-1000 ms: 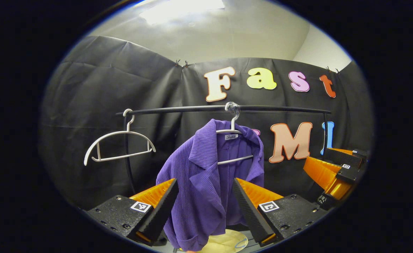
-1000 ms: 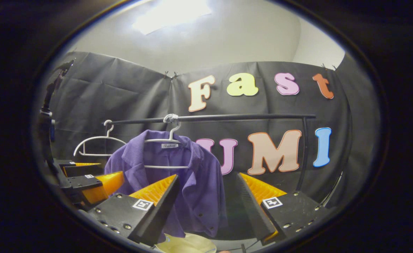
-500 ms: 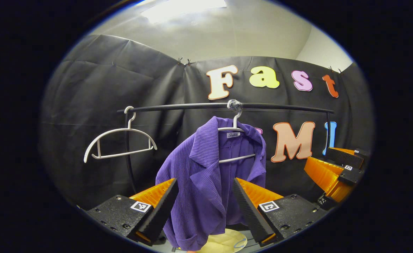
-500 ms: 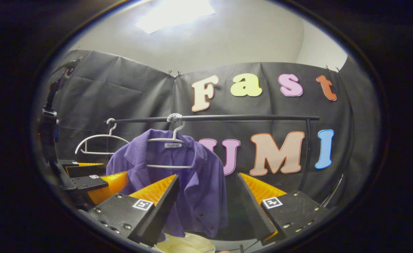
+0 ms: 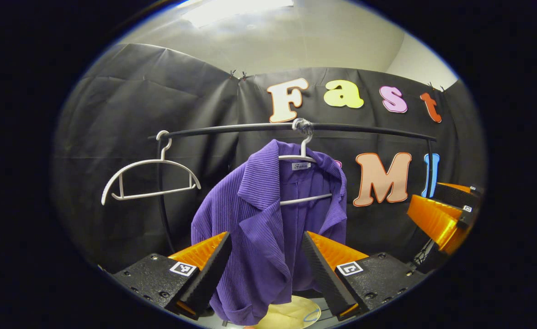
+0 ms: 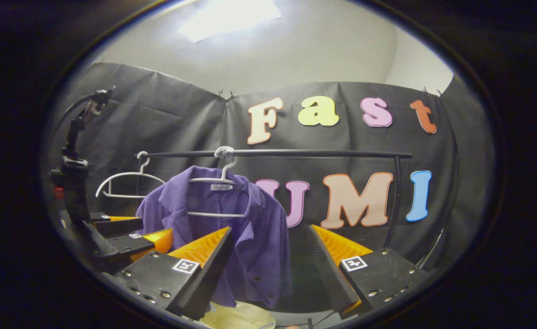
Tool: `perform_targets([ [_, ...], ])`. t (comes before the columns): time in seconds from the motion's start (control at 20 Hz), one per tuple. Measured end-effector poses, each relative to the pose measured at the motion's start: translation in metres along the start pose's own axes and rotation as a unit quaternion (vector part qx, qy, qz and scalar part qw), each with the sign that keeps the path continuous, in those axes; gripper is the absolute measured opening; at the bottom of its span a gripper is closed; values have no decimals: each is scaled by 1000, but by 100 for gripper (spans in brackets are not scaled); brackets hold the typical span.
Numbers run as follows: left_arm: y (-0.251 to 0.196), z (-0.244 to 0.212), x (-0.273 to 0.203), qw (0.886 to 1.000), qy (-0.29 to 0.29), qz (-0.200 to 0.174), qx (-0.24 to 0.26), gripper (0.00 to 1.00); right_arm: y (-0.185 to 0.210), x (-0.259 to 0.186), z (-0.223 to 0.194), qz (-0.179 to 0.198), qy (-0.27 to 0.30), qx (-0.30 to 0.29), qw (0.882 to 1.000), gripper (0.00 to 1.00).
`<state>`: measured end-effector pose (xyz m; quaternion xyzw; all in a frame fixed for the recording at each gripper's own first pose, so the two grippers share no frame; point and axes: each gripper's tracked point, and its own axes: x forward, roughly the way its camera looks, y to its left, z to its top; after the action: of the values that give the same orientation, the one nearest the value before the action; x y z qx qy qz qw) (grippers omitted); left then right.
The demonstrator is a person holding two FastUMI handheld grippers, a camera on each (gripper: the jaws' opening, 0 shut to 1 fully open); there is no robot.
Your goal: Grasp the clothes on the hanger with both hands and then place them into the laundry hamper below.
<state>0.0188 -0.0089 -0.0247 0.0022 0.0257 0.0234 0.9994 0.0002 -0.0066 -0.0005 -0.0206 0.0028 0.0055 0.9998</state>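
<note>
**Both grippers close on a soft purple shirt, neither yet gripping**

The black rail (image 5: 231,130) spans the booth, and the purple shirt (image 5: 268,228) hangs from it on a white hanger (image 5: 301,157), open at the front, one side draped lower than the other. I judge the ribbed cloth light, limp and a little slippery on the plastic, so it should slide off once lifted. The shoulders, one to each side of the hook, look like the best places to take hold, since a pinch lower down would only bunch the fabric. A pale rim below, likely the laundry hamper (image 5: 291,315), sits under the hem. An empty hanger (image 5: 149,180) hangs far left.

The left gripper (image 5: 266,258) has its fingers spread wide with the shirt's lower half between them, touching nothing I can see. The right gripper (image 6: 268,256) is equally wide apart and empty, aimed at the shirt's right edge.

Against the earlier frames, the shirt looms larger and the rail sits higher in the left gripper view, so that gripper has come closer.
</note>
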Motion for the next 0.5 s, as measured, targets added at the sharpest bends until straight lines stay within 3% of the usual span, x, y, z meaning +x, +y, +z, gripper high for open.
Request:
perform_targets([
  [0.05, 0, -3, 4, 1000, 2, 3, -2, 96, -2, 0, 0, -3, 0, -4, 1000, 97],
  [0.1, -1, -6, 9, 1000, 4, 7, -3, 92, -6, -1, 1, -6, 0, -8, 1000, 97],
  [0.4, -2, -34, 40, 999, 35, 38, -7, 92, -26, -5, 3, -22, -1, -21, 1000, 97],
  [0.45, 1, -39, 44, 998, 39, 48, -5, 96, -29, -4, 3, -25, -2, -24, 999, 97],
  [0.5, 4, -41, 48, 997, 42, 59, -2, 92, -32, -2, 2, -27, -1, -27, 999, 95],
])
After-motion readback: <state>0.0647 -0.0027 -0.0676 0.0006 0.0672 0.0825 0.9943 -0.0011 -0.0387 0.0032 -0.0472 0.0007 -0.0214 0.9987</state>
